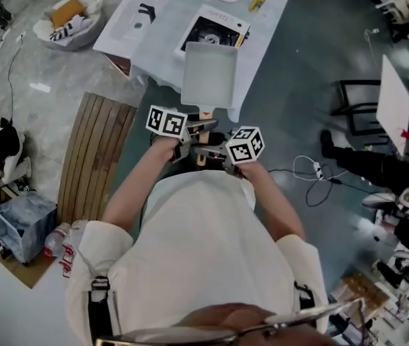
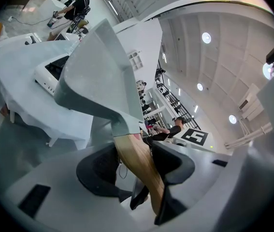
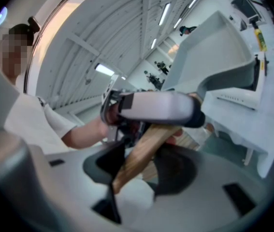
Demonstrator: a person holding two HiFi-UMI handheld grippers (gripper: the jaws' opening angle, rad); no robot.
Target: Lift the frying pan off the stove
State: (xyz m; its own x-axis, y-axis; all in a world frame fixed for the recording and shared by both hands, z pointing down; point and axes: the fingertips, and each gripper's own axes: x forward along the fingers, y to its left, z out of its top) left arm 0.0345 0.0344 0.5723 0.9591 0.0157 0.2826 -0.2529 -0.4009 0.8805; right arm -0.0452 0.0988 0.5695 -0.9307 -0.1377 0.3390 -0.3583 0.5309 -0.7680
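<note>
The square grey metal frying pan [image 1: 208, 74] hung in the air in front of the person, tilted and clear of the white-cased stove with a black glass top [image 1: 215, 31], which stood on the table under a white cloth [image 1: 269, 27]. From the head view the pan's far part overlapped the stove's near edge, while the rest reached out past the table's edge. The left gripper view showed open space between the pan's underside and the stove.

Both tools were clamped on the pan's pale wooden handle [image 2: 137, 161]. The left gripper [image 2: 137, 166] had its dark pads pressed on either side of the wood, closer to the pan. The right gripper [image 3: 144, 166] was closed on the same handle nearer its free end (the two sat just beside each other, almost touching).

By my reading, the lift itself was largely done, since the pan rested on nothing and its weight was carried by the two grips alone. What was left, if anything, was to bring it fully clear of the table and hold it steady, as the long handle gave the heavy pan leverage to tip.
</note>
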